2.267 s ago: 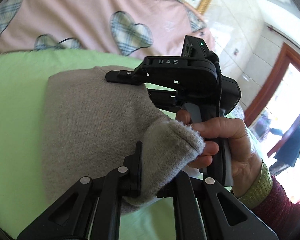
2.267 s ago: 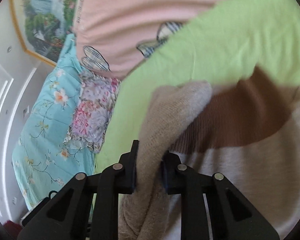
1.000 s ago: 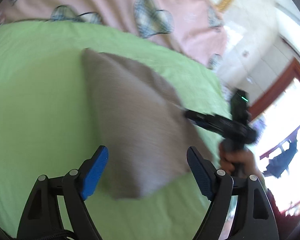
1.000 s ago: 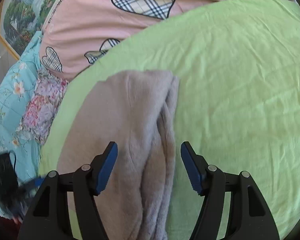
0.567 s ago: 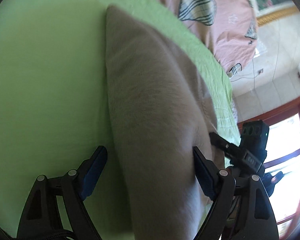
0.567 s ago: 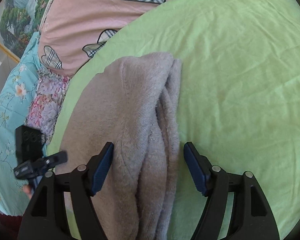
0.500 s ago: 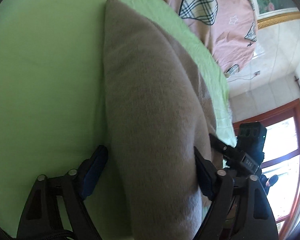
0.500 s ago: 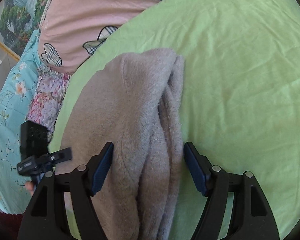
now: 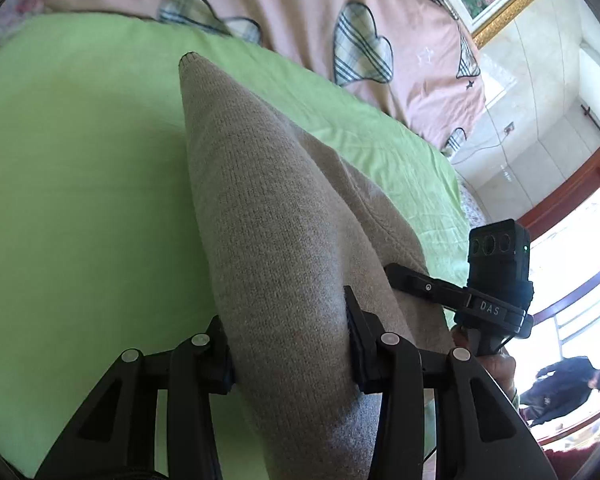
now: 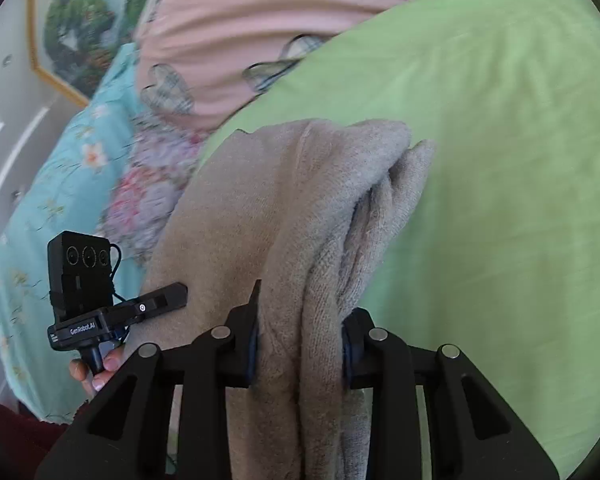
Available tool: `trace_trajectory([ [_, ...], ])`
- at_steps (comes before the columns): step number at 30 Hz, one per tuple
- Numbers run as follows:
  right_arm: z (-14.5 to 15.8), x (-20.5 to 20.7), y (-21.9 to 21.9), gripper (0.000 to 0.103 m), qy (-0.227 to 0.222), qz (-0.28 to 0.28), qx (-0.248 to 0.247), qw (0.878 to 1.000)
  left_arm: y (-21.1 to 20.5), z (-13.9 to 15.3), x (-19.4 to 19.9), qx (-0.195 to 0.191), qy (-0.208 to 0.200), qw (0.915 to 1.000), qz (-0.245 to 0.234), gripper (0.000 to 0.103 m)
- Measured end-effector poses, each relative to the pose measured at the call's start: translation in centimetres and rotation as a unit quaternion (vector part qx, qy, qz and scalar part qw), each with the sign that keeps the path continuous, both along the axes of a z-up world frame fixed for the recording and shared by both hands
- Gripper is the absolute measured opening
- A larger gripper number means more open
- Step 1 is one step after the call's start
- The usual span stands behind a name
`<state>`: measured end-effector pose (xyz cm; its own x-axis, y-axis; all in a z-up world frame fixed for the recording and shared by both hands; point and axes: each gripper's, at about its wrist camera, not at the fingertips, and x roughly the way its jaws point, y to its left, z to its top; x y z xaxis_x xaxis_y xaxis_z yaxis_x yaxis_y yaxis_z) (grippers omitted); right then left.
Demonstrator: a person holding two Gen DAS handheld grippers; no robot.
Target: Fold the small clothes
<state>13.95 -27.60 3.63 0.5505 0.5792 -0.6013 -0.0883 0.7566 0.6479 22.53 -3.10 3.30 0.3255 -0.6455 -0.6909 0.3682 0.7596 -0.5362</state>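
Note:
A folded beige knit garment [image 9: 276, 216] lies on the green sheet [image 9: 80, 168] and fills the middle of both views. My left gripper [image 9: 288, 344] is shut on its near left edge, the thick fold pinched between the fingers. My right gripper [image 10: 300, 336] is shut on the near right edge, where several layers [image 10: 339, 208] bunch together. Each gripper shows in the other's view: the right one [image 9: 419, 284] at the garment's right side, the left one [image 10: 156, 304] at its left side.
A pink quilt with plaid hearts [image 9: 339, 32] lies behind the green sheet. A teal floral cover [image 10: 60, 184] is at the left. A framed picture [image 10: 72, 20] hangs on the wall. A doorway with a wooden frame [image 9: 571, 200] is at the right.
Both grippers were open around the garment's edges half a second ago. Now both have closed on the garment.

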Motion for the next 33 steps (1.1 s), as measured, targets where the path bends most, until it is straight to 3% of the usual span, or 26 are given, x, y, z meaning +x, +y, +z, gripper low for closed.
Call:
trace_trajectory([
  [5,-1.2,1.2,5.3,0.032,0.003,0.036,0.017,0.999,4.4,-0.2,-1.3,0.015,-0.008,0.9995,0.025,0.042],
  [8,-2.0,1.7,7.4,0.032,0.013,0.047,0.010,0.999,7.0,-2.0,-1.5,0.008,0.006,0.9990,0.043,0.042],
  [14,-3.2,2.0,7.7,0.032,0.025,0.042,-0.004,0.999,8.5,-4.8,-2.0,-0.021,0.012,0.9980,0.058,0.045],
  [19,-4.3,2.0,7.2,0.037,0.035,0.026,-0.005,0.999,9.0,-4.6,-2.9,-0.006,0.000,0.9974,0.071,0.057],
  [23,-3.4,0.9,6.9,0.053,0.036,0.001,-0.025,0.999,10.4,-2.7,-6.4,0.023,-0.031,0.9949,0.093,0.060],
  [29,-0.7,-3.9,5.5,0.055,-0.002,-0.047,-0.059,0.997,12.3,-1.5,-13.8,0.077,-0.079,0.9885,0.104,0.065],
  [33,0.4,-7.1,6.2,0.055,-0.017,-0.052,-0.062,0.997,11.3,-1.9,-16.5,0.099,-0.097,0.9862,0.091,0.065],
])
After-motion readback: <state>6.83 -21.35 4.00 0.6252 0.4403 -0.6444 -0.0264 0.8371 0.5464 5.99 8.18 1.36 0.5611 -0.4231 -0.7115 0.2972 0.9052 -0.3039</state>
